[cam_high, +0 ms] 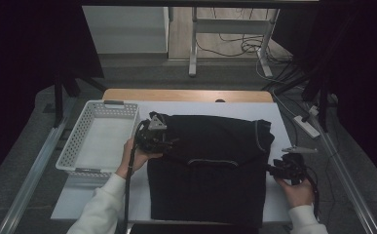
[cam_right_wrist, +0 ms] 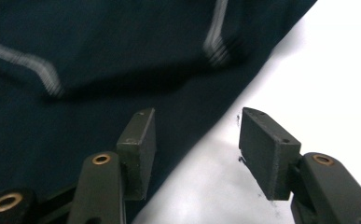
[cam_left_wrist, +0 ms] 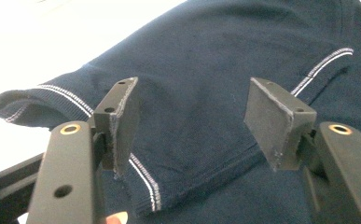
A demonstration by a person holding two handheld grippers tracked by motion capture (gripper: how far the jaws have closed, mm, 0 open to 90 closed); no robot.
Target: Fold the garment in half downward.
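A dark navy garment (cam_high: 208, 165) with thin white stripes lies folded on the white table (cam_high: 281, 195). My left gripper (cam_high: 169, 143) is at its upper left edge, held by a hand. In the left gripper view the left gripper (cam_left_wrist: 194, 123) stands open over the navy cloth (cam_left_wrist: 206, 70), and a striped cuff (cam_left_wrist: 143, 179) lies below its left jaw. My right gripper (cam_high: 270, 169) is at the garment's right edge. In the right gripper view the right gripper (cam_right_wrist: 197, 149) is open, straddling the garment's edge (cam_right_wrist: 75, 116) where it meets the white table (cam_right_wrist: 336, 70).
A white perforated basket (cam_high: 98, 139) stands at the left of the table, beside the left hand. Beyond the table's wooden far edge (cam_high: 186, 95) are table legs and cables on the floor. A power strip (cam_high: 307, 126) lies off the table's right side.
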